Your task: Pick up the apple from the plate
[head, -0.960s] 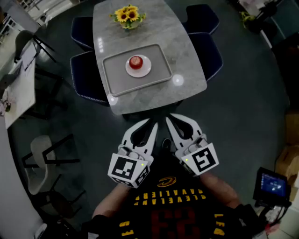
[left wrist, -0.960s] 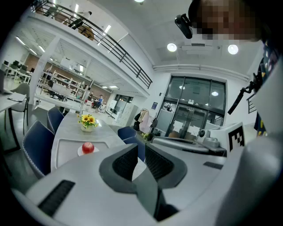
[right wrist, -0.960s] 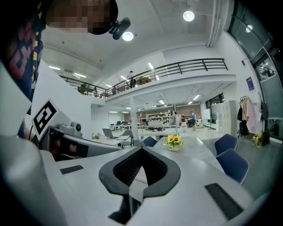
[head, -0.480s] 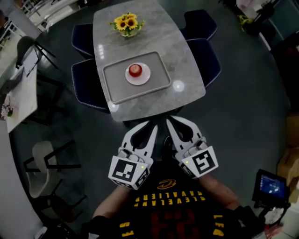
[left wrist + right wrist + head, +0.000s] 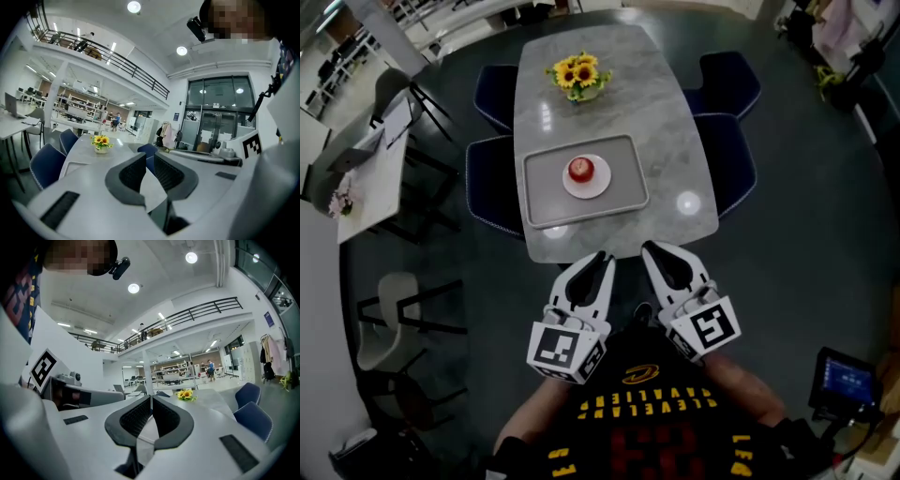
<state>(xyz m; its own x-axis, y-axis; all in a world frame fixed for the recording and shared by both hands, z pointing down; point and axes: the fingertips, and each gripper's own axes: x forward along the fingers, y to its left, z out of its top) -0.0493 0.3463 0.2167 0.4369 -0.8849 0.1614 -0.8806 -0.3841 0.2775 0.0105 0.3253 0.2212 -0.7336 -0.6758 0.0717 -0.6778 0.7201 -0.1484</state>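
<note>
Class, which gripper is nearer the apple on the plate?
Left, narrowly. The left gripper is short of the table, almost straight before the apple; the right gripper is offset rightward.

We have drawn nearer: the surface (image 5: 666, 141) now ends just beyond the fingers of the left gripper (image 5: 602, 256) and right gripper (image 5: 649, 247), where a band of floor lay between before. In the head view, the apple (image 5: 580, 169) and its plate (image 5: 599, 186) sit lower.
</note>
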